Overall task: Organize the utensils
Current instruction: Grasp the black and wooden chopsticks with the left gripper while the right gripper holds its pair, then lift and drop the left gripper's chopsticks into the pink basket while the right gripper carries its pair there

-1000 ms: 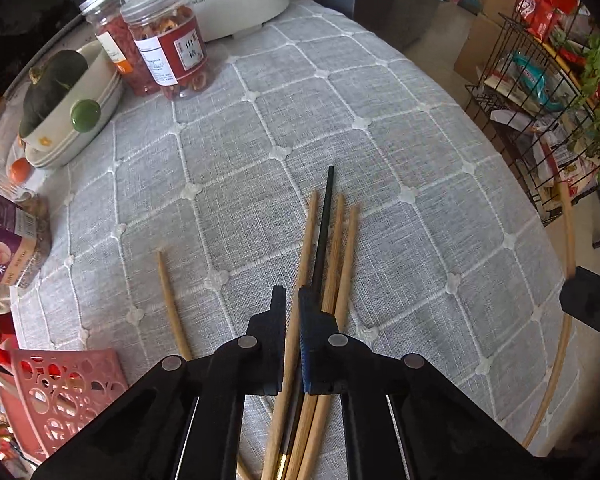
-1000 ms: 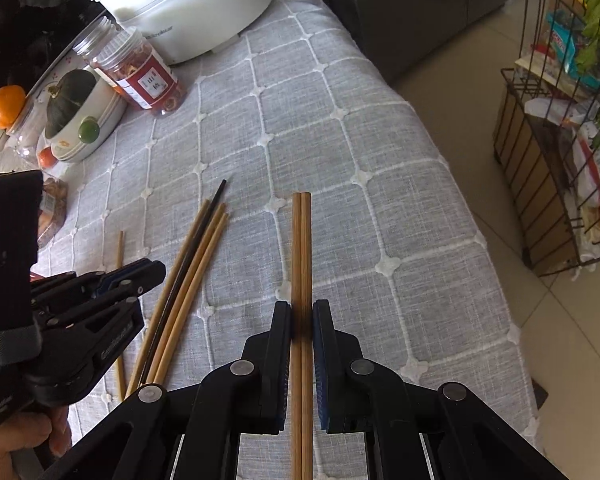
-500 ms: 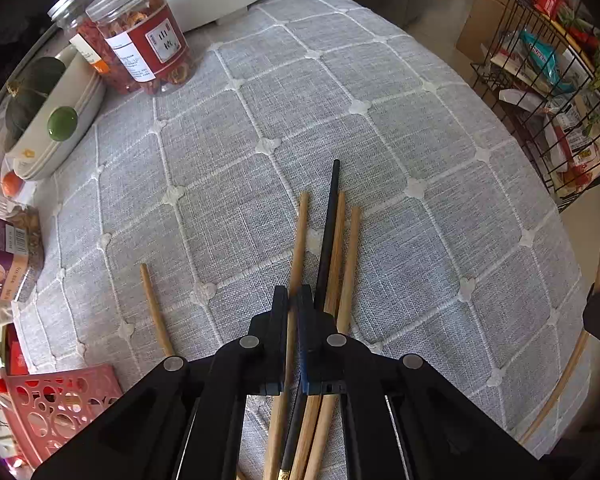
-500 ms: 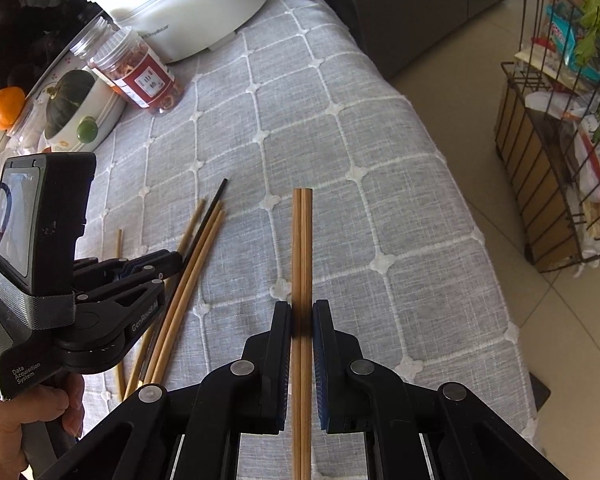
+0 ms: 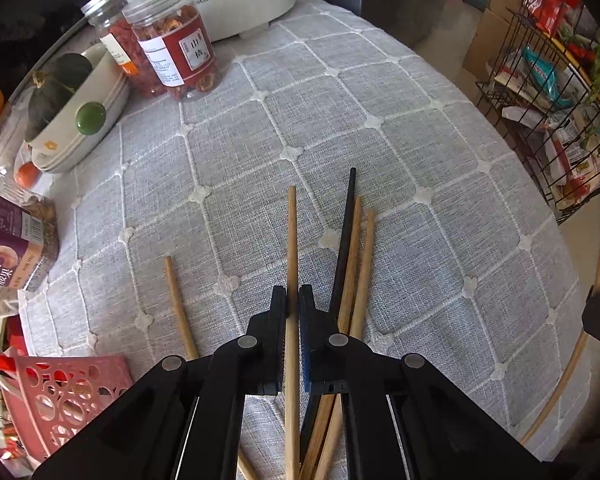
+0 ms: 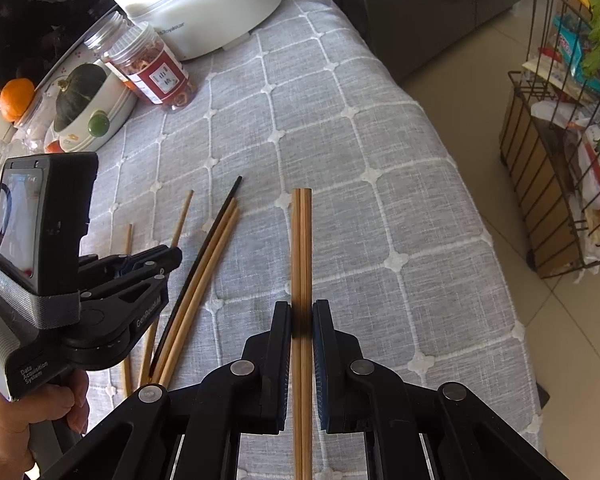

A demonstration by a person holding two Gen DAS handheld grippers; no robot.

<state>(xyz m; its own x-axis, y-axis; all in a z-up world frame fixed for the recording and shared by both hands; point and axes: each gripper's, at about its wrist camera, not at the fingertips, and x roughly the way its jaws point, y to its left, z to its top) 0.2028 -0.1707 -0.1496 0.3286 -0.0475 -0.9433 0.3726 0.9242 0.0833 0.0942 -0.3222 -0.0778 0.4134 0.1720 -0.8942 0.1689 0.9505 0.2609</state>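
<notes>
Jaws of the left gripper (image 5: 293,300) are clamped on one wooden chopstick (image 5: 292,240), now pulled clear of the remaining bundle (image 5: 352,248), which lies just right of it at frame centre. One second earlier that stick lay against the bundle; separation means sorting is under way. Jaws of the right gripper (image 6: 301,316) are clamped on a matched chopstick pair (image 6: 301,240), unchanged in both earlier frames. A stray stick (image 5: 178,300) lies lower left on the tablecloth (image 5: 420,140).

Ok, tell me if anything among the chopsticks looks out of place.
One black chopstick lies bundled with wooden ones, a mismatch. Another wooden stick lies alone, apart to the left. The left gripper holds a single stick, the right gripper a matched pair.
</notes>
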